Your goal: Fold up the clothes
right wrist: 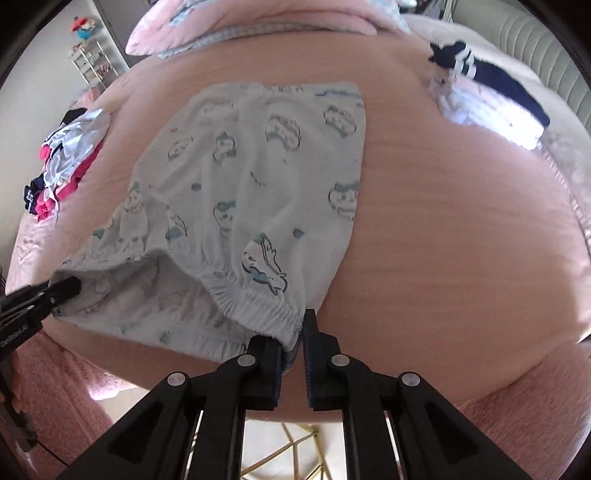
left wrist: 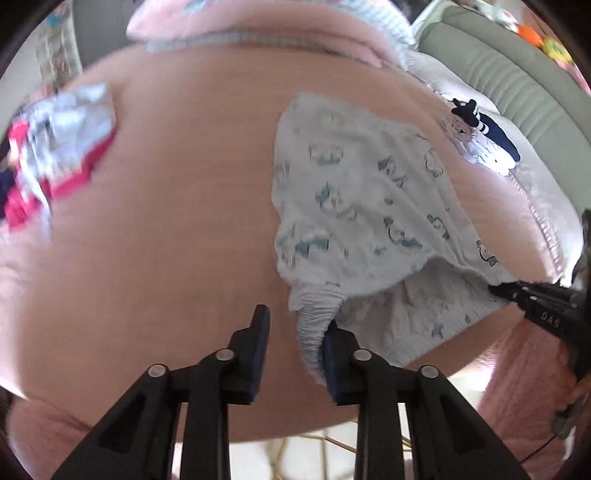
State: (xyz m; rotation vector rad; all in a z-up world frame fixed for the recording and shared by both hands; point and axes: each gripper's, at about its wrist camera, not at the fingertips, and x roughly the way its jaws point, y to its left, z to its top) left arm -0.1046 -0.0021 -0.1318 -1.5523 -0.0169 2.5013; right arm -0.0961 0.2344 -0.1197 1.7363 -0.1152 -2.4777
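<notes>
Waistband (right wrist: 255, 302) nearest, shorts (right wrist: 258, 177) stretching away.

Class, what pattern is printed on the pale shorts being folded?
Small blue-and-teal cartoon animals on the pale blue shorts; clearest in the right wrist view.

A peach-pink board (right wrist: 461, 229) serves as the counter, resting on a fluffy pink bed cover (right wrist: 62, 373). Pale printed shorts (right wrist: 258, 184) lie spread across the counter's middle, their elastic waistband at the near edge. Left of the shorts sits a loose heap of pink, white and navy clothes (right wrist: 66, 162). Right of the shorts, toward the far corner, rests a navy-and-white garment (right wrist: 491, 99). Beyond the shorts, pink pillows (right wrist: 236, 26) border the counter's far edge.
</notes>
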